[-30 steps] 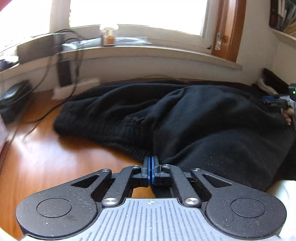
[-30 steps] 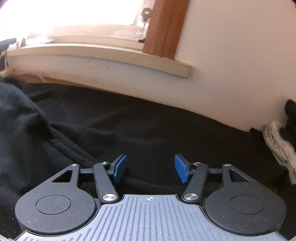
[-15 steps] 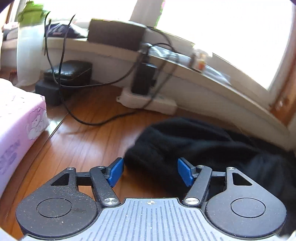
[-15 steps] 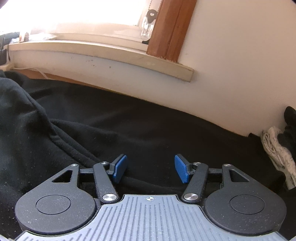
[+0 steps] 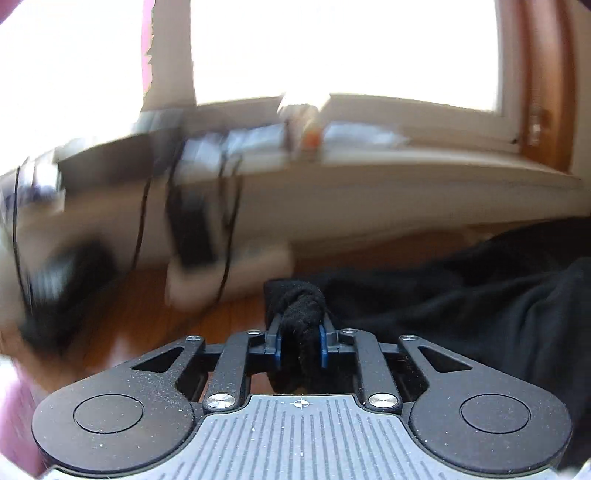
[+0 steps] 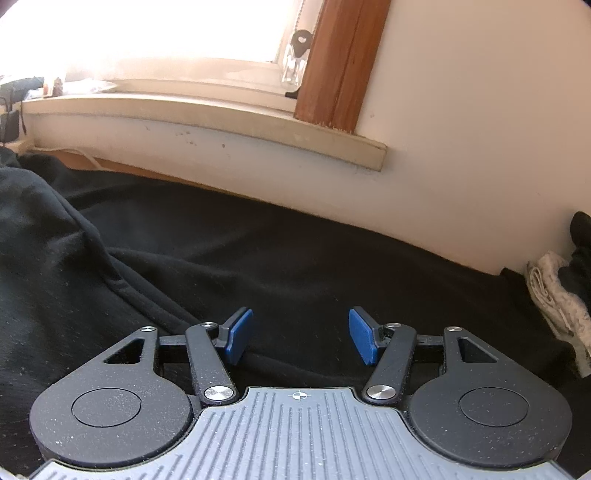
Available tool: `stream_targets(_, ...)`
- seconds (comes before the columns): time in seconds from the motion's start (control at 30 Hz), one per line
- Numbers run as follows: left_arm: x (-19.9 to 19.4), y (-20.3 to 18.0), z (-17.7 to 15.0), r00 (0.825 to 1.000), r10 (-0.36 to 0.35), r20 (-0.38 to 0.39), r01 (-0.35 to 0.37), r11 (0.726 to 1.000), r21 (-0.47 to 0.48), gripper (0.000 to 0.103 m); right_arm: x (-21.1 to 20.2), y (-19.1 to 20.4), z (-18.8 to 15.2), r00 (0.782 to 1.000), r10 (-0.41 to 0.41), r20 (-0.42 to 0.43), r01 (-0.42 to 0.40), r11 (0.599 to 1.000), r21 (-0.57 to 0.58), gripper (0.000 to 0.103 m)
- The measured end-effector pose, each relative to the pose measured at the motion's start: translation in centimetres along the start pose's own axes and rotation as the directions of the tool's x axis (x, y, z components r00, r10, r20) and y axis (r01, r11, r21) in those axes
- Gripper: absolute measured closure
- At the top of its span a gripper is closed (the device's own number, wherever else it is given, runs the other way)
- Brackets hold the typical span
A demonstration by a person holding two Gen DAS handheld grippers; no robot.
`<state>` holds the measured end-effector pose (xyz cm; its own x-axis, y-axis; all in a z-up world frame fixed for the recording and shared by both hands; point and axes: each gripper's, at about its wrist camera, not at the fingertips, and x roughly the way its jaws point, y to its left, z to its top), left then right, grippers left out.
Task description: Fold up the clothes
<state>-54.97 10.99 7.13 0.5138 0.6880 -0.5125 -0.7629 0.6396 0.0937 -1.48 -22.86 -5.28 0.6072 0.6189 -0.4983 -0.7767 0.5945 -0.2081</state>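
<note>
l gripper pinching black garment; r gripper jaws apart.

Bright window, pale sill, wooden floor.

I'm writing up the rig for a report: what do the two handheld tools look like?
Both look identical. The left tool and right tool each have blue pads on black linkage arms with silver pivot screws, two round black discs at the sides, and a grey ribbed centre plate marked with a small crosshair. No cables or sleeves are visible.
</note>
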Motion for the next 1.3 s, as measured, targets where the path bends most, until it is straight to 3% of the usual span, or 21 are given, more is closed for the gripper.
stream_targets(0.1,-1.8,-1.7,3.3,0.995,-0.025,0.095,0.021,0.999,0.05,0.086,-0.2,0.0,0.0,1.0,-0.009,0.005,0.009,1.0,0.005,0.045)
stream_targets(0.23,-3.6,-2.5,6.9,0.983,0.012,0.182,-0.032,0.994,0.103,0.087,-0.5,0.3,1.2,0.998,0.062,0.021,-0.062,0.998,0.025,0.05)
stream_targets(0.3,-4.6,-2.3,9.3,0.97,0.034,0.242,-0.062,0.992,0.111,0.087,-0.6,0.8,2.1,0.996,0.086,0.038,-0.088,0.996,0.027,0.052)
stream_targets(0.43,-8.5,-3.1,14.6,0.918,0.011,0.397,-0.067,0.989,0.129,0.087,-0.8,2.4,4.3,0.989,0.085,0.117,-0.089,0.996,0.027,0.052)
stream_targets(0.5,-8.2,-2.8,15.7,0.927,0.037,0.372,-0.085,0.99,0.113,0.087,-0.8,3.0,4.4,0.987,0.078,0.143,-0.082,0.996,0.024,0.052)
stream_targets(0.53,-6.6,-2.5,15.6,0.948,0.055,0.312,-0.098,0.988,0.122,0.085,-0.7,3.2,4.2,0.987,0.08,0.14,-0.085,0.996,0.024,0.052)
stream_targets(0.6,-2.2,-1.5,14.0,0.982,0.117,0.145,-0.135,0.984,0.118,0.076,-0.4,3.5,3.7,0.988,0.09,0.123,-0.093,0.995,0.025,0.052)
stream_targets(0.67,1.2,-0.8,11.3,0.988,0.155,0.018,-0.156,0.982,0.109,0.067,-0.1,3.9,3.2,0.989,0.099,0.107,-0.102,0.994,0.027,0.052)
stream_targets(0.73,2.6,-0.6,8.5,0.991,0.129,-0.027,-0.126,0.987,0.104,0.064,-0.2,4.0,3.1,0.989,0.113,0.099,-0.115,0.993,0.019,0.052)
stream_targets(0.83,2.9,-0.5,5.5,0.995,0.086,-0.055,-0.082,0.994,0.078,0.042,-0.4,4.3,3.1,0.989,0.125,0.085,-0.126,0.992,0.001,0.052)
stream_targets(0.87,2.5,-0.5,4.8,0.995,0.078,-0.055,-0.073,0.994,0.076,0.04,-0.5,4.4,3.0,0.989,0.127,0.082,-0.127,0.992,-0.003,0.052)
stream_targets(0.97,1.0,-0.7,2.5,0.997,0.05,-0.056,-0.046,0.996,0.072,0.038,-0.3,4.3,2.6,0.989,0.136,0.065,-0.135,0.991,-0.009,0.051)
stream_targets(1.07,-1.5,-0.5,0.0,0.998,-0.022,-0.061,0.023,0.999,0.024,0.034,-0.2,4.0,2.2,0.989,0.133,0.065,-0.133,0.991,0.002,0.05)
stream_targets(1.2,-3.6,-0.1,-4.2,0.989,-0.13,-0.063,0.124,0.988,-0.093,0.034,-0.3,4.3,2.7,0.988,0.134,0.075,-0.133,0.991,-0.01,0.05)
stream_targets(1.3,-4.3,-0.9,-6.1,0.983,-0.166,-0.074,0.157,0.981,-0.112,0.034,0.0,4.8,3.0,0.987,0.144,0.071,-0.143,0.99,-0.015,0.05)
